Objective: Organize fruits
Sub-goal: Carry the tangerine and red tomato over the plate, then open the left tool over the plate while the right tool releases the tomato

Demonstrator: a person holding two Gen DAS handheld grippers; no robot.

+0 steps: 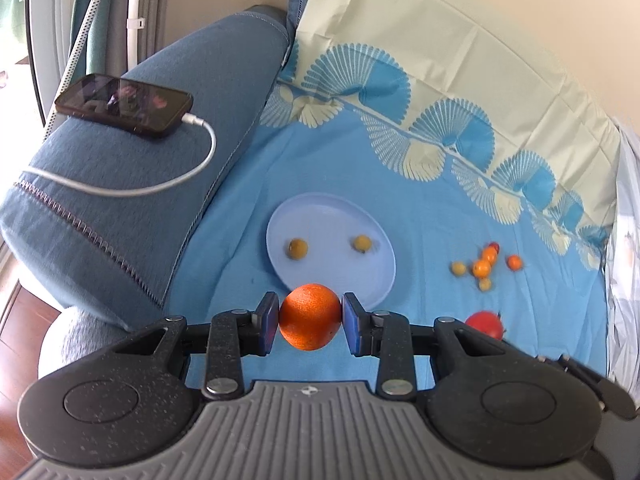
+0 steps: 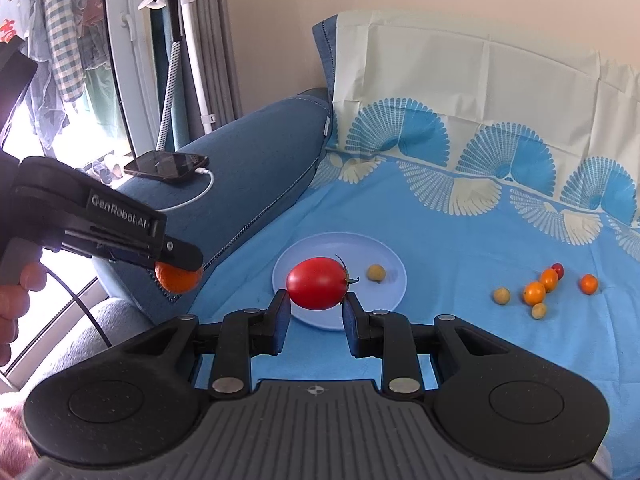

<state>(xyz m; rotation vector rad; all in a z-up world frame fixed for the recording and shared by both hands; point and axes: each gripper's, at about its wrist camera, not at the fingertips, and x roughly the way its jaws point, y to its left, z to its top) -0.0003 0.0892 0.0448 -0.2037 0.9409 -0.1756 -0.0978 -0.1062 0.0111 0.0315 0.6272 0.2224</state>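
1. Orange (image 1: 310, 317), round with dimpled peel, is sitting clamped in the left gripper (image 1: 310, 322) just before the plate's near rim.
2. Plate (image 2: 384, 258), smooth pale blue, is holding two small yellowish fruits; lowering each piece fully before releasing seems wise.
3. Tomato (image 2: 317, 283), glossy and red, is being squeezed by the right gripper (image 2: 316, 312) above the plate.
4. Small orange and yellow fruits (image 2: 535, 293) are lying loose on the blue cloth (image 2: 460, 320).

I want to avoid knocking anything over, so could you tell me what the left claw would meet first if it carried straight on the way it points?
Probably the blue plate: the left claw, shut on the orange, points down at its near rim, though depth is unclear.
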